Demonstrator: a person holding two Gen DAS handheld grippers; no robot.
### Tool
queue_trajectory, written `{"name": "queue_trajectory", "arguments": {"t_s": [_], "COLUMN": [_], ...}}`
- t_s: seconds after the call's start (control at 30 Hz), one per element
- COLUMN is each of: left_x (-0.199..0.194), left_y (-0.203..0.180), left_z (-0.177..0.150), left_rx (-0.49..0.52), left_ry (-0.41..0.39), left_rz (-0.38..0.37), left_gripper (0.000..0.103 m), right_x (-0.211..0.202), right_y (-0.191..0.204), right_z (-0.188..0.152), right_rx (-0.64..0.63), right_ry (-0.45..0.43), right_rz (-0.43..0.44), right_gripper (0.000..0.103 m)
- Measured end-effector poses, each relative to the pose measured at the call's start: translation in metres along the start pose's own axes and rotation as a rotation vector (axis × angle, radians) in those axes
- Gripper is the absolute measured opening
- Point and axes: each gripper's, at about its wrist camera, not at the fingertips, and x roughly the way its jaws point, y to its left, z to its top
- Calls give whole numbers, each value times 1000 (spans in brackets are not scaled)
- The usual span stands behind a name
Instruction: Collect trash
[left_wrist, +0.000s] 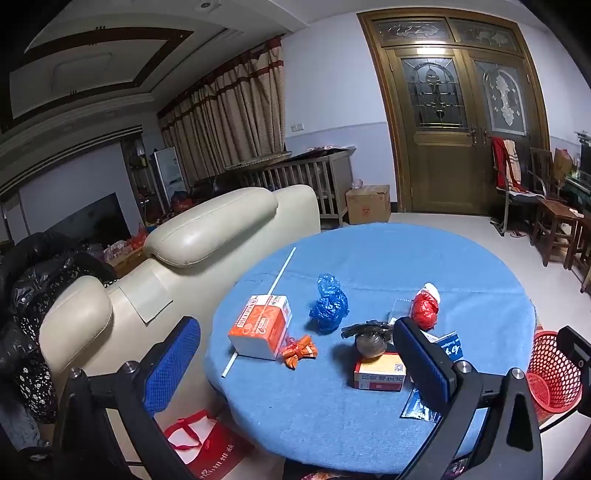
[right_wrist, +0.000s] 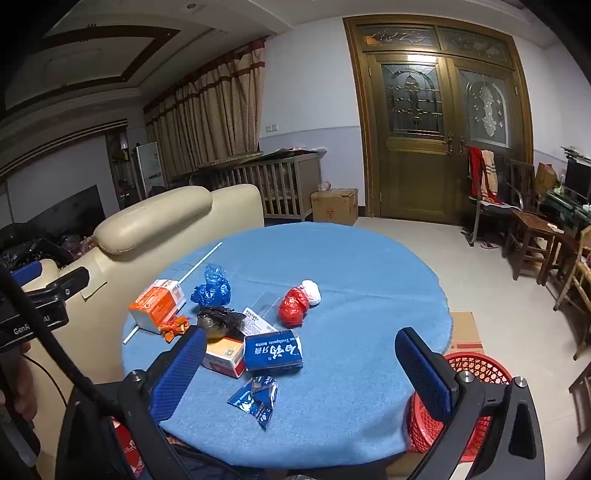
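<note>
Surveying from both wrists, I log the following. Round table (right_wrist: 332, 258), blue cloth, holding the trash in a loose cluster toward its near-left part; red basket (right_wrist: 476, 369) on the floor at the table's near-right edge, just beside my right gripper (right_wrist: 310, 373); I judge it the bin. Right gripper: released, jaws at full spread, nothing between them, hovering short of the table edge. Left gripper (left_wrist: 295, 362): likewise released and empty, set further left, by the sofa (left_wrist: 207, 229). Items: torn blue wrapper (right_wrist: 256, 400), nearest the right gripper, ahead and slightly left of its centre line; blue toothpaste box (right_wrist: 273, 350) just beyond it, long axis across my view; small orange-and-white box (right_wrist: 223, 358) touching its left; black bag (right_wrist: 218, 319) on top of that; orange box (right_wrist: 157, 306), white stick (right_wrist: 201, 264), blue bag (right_wrist: 212, 286), red bag (right_wrist: 293, 306) farther off. Judgement: right hand is nearer both wrapper and basket; it takes the first pick.
</note>
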Motion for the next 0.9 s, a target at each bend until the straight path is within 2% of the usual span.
{"name": "queue_trajectory", "arguments": {"t_s": [0.9], "left_x": [4], "left_y": [6], "left_z": [-4], "left_rx": [-4], "left_ry": [15], "left_rz": [19], "left_gripper": [103], "right_x": [6], "right_y": [-2], "right_z": [-5], "right_rx": [11], "right_ry": [21], "right_rz": [14], "right_gripper": [103]}}
